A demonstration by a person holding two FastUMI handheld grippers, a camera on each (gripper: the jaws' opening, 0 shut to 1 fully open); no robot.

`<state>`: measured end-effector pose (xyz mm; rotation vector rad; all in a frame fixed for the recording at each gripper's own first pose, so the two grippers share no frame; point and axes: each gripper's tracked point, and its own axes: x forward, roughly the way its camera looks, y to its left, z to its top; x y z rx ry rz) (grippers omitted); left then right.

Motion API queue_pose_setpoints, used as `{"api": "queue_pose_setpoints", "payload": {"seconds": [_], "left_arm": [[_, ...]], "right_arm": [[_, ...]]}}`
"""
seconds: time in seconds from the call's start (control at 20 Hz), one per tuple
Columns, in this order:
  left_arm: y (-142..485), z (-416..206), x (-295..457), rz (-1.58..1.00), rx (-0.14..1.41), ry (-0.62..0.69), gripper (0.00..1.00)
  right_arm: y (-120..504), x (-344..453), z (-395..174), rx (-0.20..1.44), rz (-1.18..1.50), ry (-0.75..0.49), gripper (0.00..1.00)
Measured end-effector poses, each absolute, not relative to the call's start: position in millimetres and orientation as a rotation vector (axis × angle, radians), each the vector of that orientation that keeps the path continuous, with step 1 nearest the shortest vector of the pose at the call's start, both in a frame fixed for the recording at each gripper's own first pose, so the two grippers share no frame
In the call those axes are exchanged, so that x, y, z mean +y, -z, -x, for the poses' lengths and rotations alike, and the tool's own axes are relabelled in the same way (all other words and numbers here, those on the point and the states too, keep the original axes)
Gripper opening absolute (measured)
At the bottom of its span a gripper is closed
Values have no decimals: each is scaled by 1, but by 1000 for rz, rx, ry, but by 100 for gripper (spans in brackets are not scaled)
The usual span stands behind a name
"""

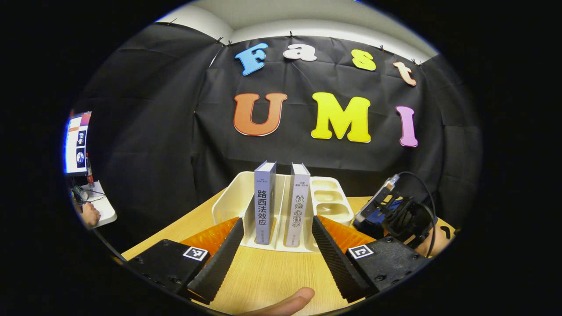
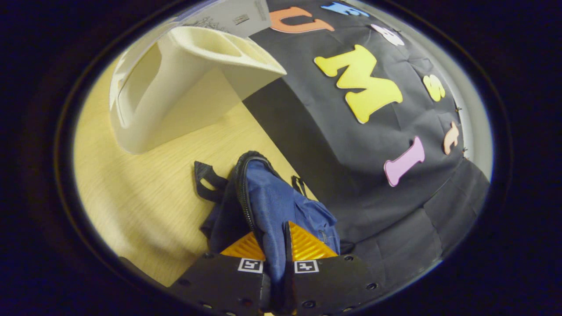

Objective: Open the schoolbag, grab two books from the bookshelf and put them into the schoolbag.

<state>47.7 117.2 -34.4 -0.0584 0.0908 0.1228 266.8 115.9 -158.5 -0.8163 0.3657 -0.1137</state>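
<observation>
Two books stand upright, spines toward me, in the white bookshelf (image 1: pixel 228 199) dead ahead of my left gripper (image 1: pixel 277 245). Its jaws are spread wide and hold nothing. The blue-grey book (image 1: pixel 264 202) sits just left of the gripper's centreline and the pale grey book (image 1: pixel 299 205) just right of it, each in its own slot with a divider between. Their long axes run vertically, square to the line of my fingers (image 1: pixel 221 259), and both spines fall inside the open span, so I judge the left gripper the nearer tool for the first pick. It would need to shift sideways to straddle one spine, not two. The wooden table (image 1: pixel 268 276) between fingers and shelf is bare; a fingertip of my own hand (image 1: pixel 285 303) shows at the bottom edge.

My right gripper (image 2: pixel 275 259) is closed on a fold of blue fabric at the mouth of the schoolbag (image 2: pixel 281 206), which lies on the table directly beyond its fingers. The zip track curves away forward and the mouth appears parted. The shelf's end wall rises further ahead and to that tool's left, apart from the bag. In the left gripper view the right gripper (image 1: pixel 397 210) sits to the right of the shelf. To the far left are a monitor (image 1: pixel 77 142) and a small side table (image 1: pixel 103 210).
</observation>
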Motion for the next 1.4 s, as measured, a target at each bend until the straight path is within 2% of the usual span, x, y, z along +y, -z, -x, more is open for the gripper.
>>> {"api": "queue_pose_setpoints", "payload": {"seconds": [0.3,0.55,1.05,1.4], "left_arm": [[45,-65,134,98,105,-197,99],[60,-81,117,77,173,-166,97],[11,-106,124,50,112,-205,97],[-46,-144,76,82,54,-59,96]], "right_arm": [[130,102,-258,408,599,-35,11],[104,78,-257,390,420,-126,11],[47,15,-282,314,103,-258,11],[28,-36,-305,311,-48,-324,11]]}}
